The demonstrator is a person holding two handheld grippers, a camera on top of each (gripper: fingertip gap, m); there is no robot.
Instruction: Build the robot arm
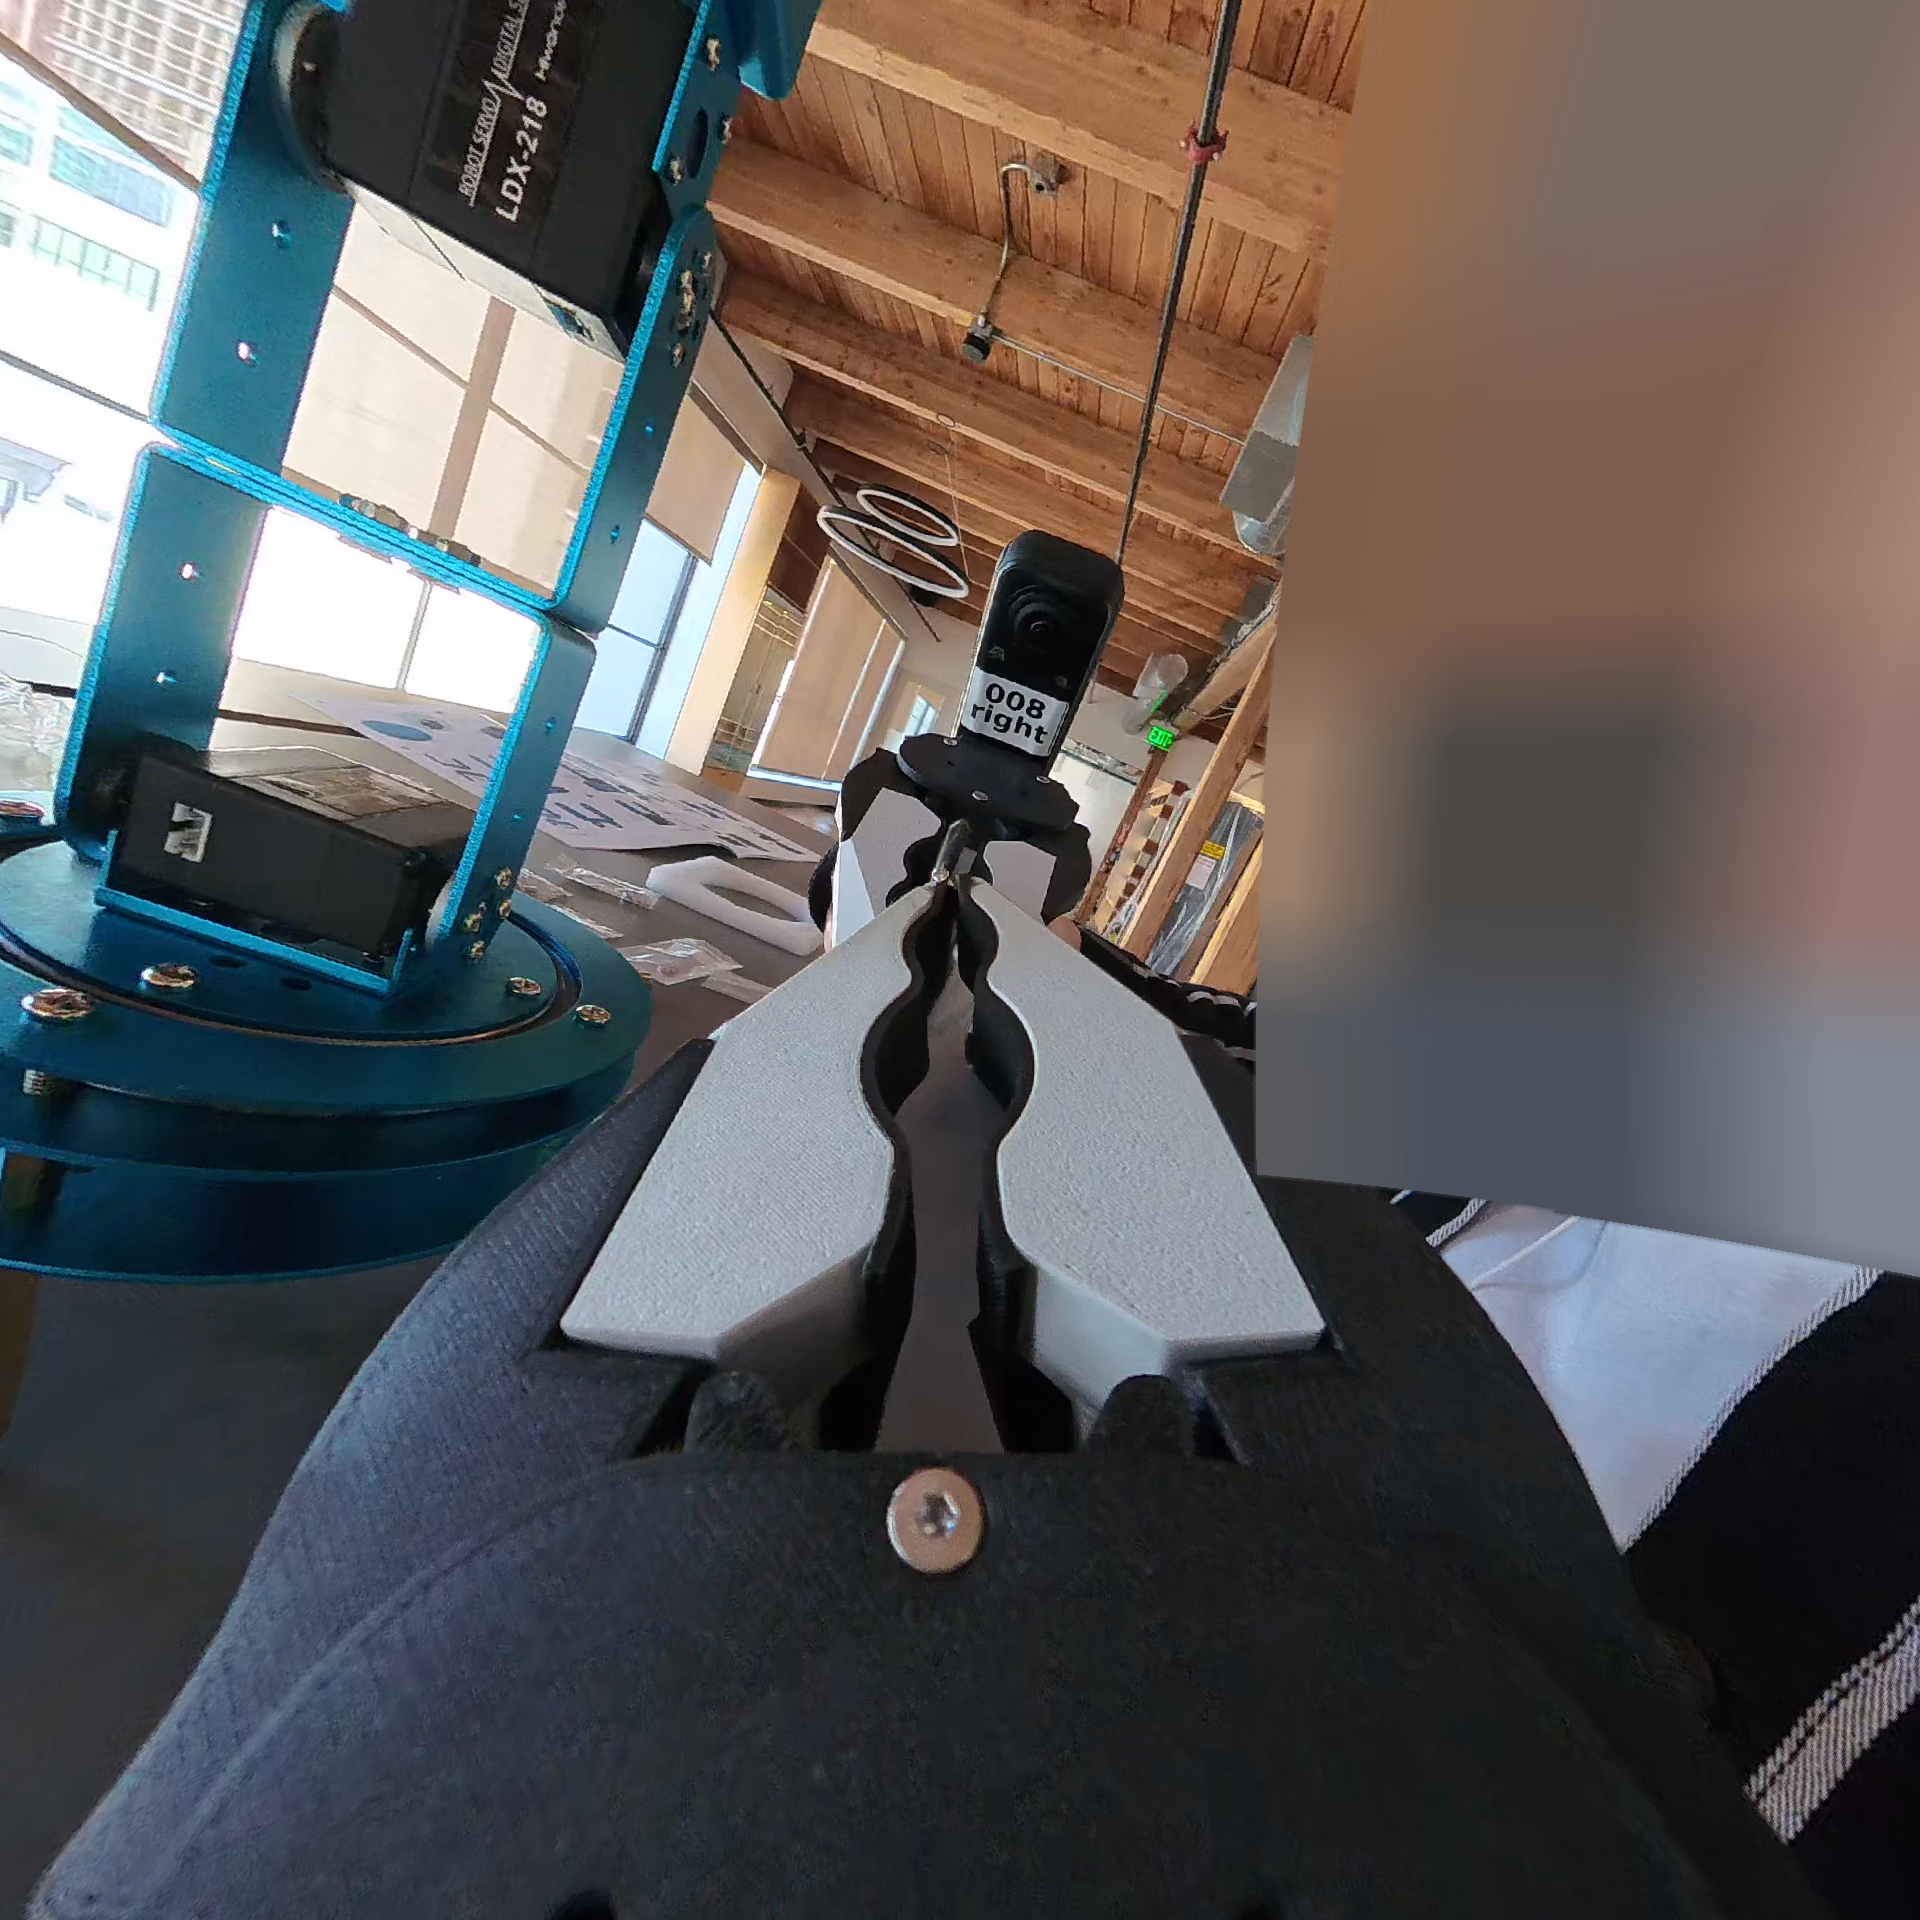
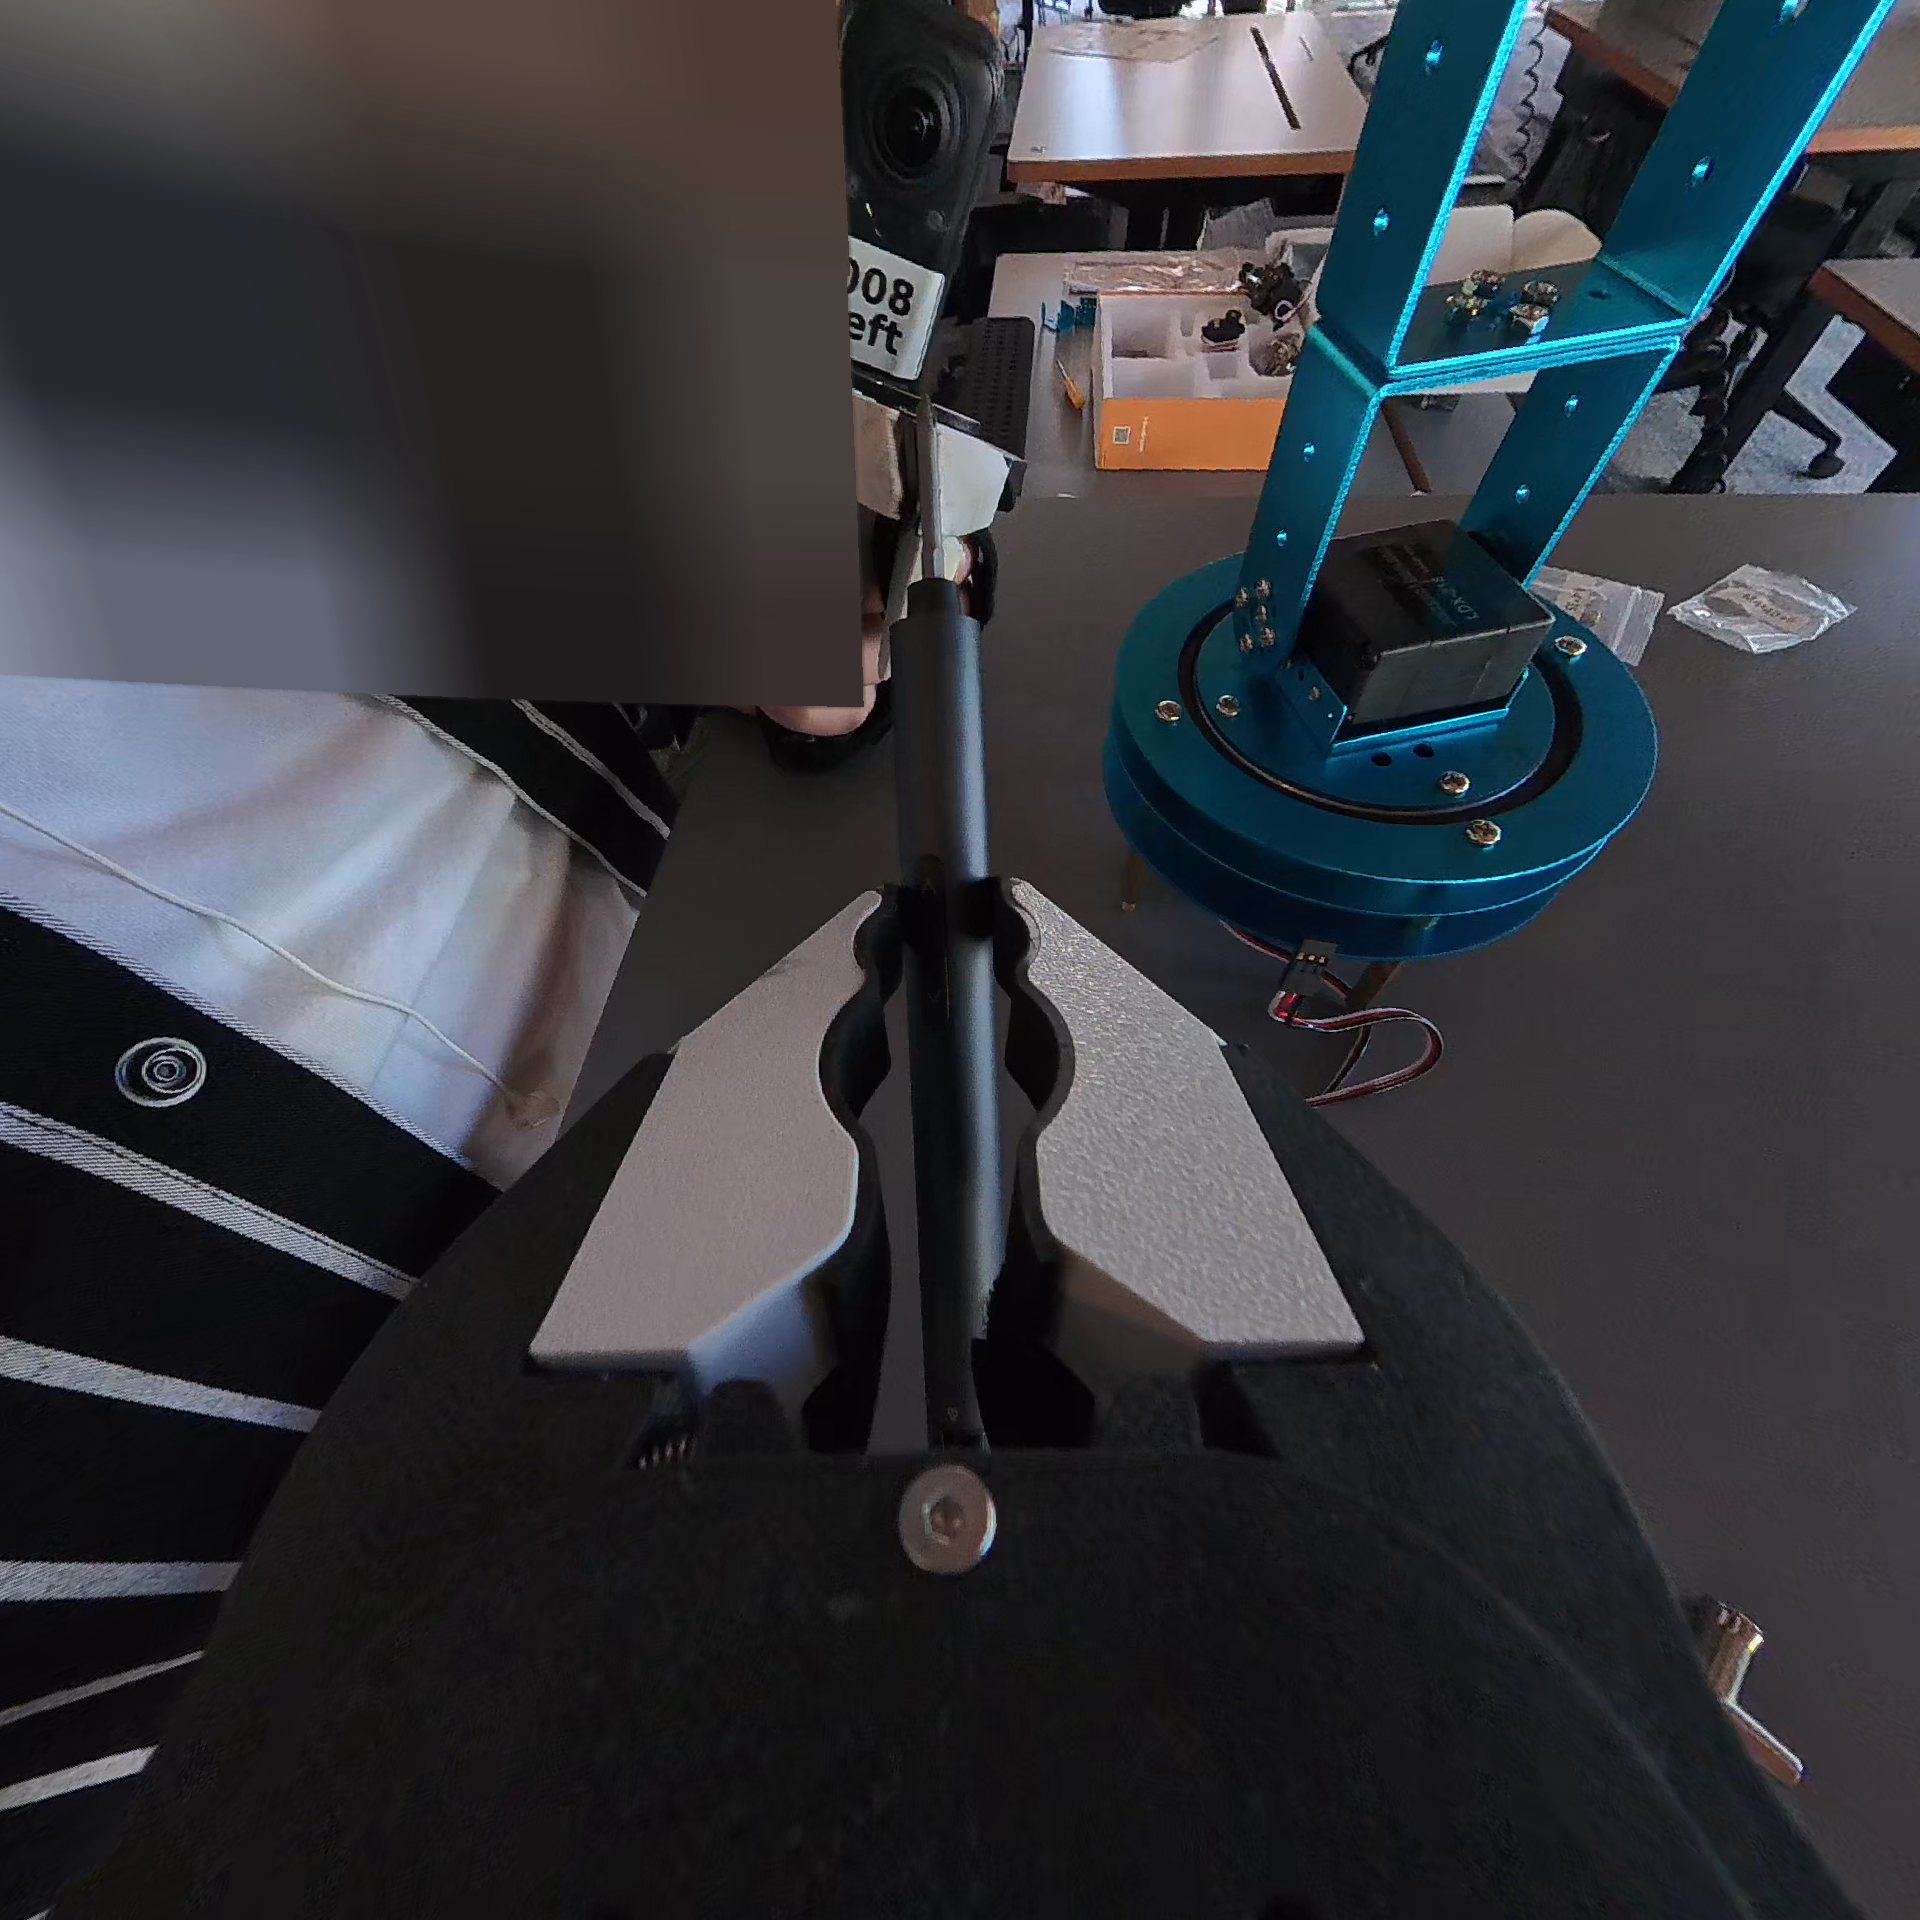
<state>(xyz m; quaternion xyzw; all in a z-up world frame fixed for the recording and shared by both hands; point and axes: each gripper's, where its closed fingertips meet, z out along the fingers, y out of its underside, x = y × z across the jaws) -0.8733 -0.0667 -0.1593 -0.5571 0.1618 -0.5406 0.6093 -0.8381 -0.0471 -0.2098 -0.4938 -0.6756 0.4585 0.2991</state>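
Observation:
My right gripper (image 2: pixel 943 899) is shut on the black handle of a screwdriver (image 2: pixel 940 748) that points straight ahead. Its silver bit (image 2: pixel 928 488) runs between the white fingers (image 2: pixel 982 488) of my left gripper facing it. In the left wrist view my left gripper (image 1: pixel 951 909) is closed at its tips on that bit (image 1: pixel 951 857), with the right gripper's camera (image 1: pixel 1049 623) right behind. Both grippers are held above a dark table (image 2: pixel 1558 1247). A blue metal robot arm stands beside them on a round base (image 1: pixel 312 1039) (image 2: pixel 1382 831) with a black servo (image 2: pixel 1423 623).
Red and black wires (image 2: pixel 1371 1029) trail from under the base. Small plastic bags (image 2: pixel 1756 608) lie past it. A white foam piece (image 1: pixel 738 899) and a printed sheet (image 1: pixel 582 769) lie on the table. An orange parts box (image 2: pixel 1184 416) sits behind. A person in striped clothing (image 2: pixel 208 1143) is close. One gripper's finger ends stand about 7 cm off the other's.

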